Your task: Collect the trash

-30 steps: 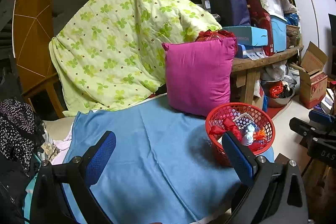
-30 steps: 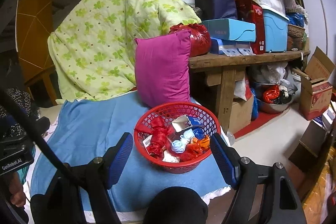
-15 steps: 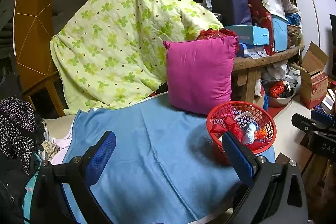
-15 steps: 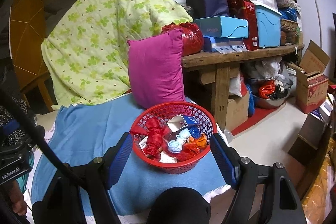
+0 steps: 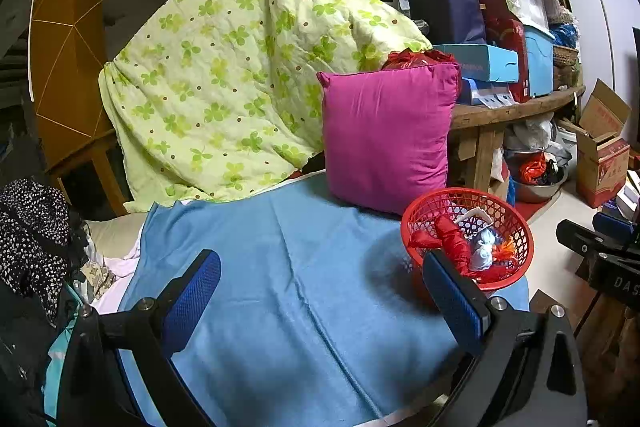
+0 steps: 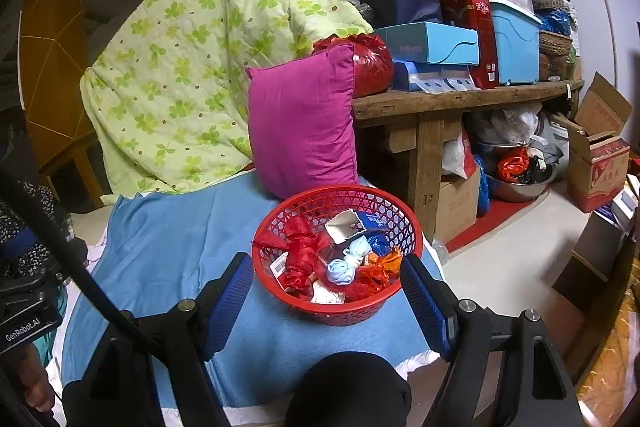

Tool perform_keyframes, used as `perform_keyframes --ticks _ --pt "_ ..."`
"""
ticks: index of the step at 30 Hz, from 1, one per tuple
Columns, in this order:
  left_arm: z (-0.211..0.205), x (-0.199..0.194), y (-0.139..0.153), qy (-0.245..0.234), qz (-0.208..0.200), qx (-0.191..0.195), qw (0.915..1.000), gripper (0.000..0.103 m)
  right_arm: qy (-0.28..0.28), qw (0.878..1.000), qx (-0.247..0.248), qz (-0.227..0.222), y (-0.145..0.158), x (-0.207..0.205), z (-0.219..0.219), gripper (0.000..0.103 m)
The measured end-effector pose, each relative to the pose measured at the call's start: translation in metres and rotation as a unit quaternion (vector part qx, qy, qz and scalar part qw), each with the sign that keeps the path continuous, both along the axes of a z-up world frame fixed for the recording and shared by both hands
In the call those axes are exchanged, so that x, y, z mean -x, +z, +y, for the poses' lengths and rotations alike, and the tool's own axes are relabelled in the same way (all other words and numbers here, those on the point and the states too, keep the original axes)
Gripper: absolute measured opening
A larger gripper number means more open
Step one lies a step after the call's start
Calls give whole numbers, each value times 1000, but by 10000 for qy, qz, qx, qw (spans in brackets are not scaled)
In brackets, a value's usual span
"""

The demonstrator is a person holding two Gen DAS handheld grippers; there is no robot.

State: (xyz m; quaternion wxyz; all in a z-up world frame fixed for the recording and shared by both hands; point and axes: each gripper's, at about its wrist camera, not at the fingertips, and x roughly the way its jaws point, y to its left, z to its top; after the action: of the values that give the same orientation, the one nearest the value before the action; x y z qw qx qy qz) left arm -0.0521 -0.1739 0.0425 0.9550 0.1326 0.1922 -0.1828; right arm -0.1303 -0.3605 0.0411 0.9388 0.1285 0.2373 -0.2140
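Observation:
A red mesh basket (image 6: pixel 408 223) (image 5: pixel 516 223) stands on a blue cloth (image 5: pixel 288 287) near its right corner. Inside lie a crumpled red wrapper (image 6: pixel 298 259), a small white and blue carton (image 6: pixel 348 225), a pale blue wad (image 6: pixel 346 263) and orange scraps (image 6: pixel 386 261). My right gripper (image 6: pixel 327 285) is open, its blue pads either side of the basket's near rim, not touching it. My left gripper (image 5: pixel 322 285) is open over the bare blue cloth, left of the basket, with nothing between its pads.
A magenta cushion (image 5: pixel 386 135) leans behind the basket, with a green clover quilt (image 5: pixel 224 75) draped to its left. A wooden bench (image 6: pixel 460 99) at right carries boxes and bins; cardboard boxes (image 6: pixel 598 159) and a steel bowl (image 6: pixel 520 183) crowd the floor. Dark clothing (image 5: pixel 36 239) lies at left.
The right wrist view has shifted slightly, so the basket sits a little more centred between the pads. The left gripper has stayed put.

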Motion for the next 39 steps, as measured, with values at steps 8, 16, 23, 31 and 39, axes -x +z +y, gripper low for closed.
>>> perform_keyframes --ticks 8,16,23,31,39 --pt "1 0 0 2 -4 -5 10000 101 12 10000 0 2 0 -1 0 79" --pt "1 0 0 -1 0 -5 10000 101 20 10000 -15 6 -1 0 3 79" --pt "3 0 -2 15 3 -23 10000 101 22 10000 -18 8 -1 0 3 79" --pt "6 -1 -8 9 29 -40 10000 101 56 10000 -17 26 -3 -2 7 79" --pt "4 -1 -10 32 50 -130 9999 101 95 9999 -38 52 -5 -5 4 79"
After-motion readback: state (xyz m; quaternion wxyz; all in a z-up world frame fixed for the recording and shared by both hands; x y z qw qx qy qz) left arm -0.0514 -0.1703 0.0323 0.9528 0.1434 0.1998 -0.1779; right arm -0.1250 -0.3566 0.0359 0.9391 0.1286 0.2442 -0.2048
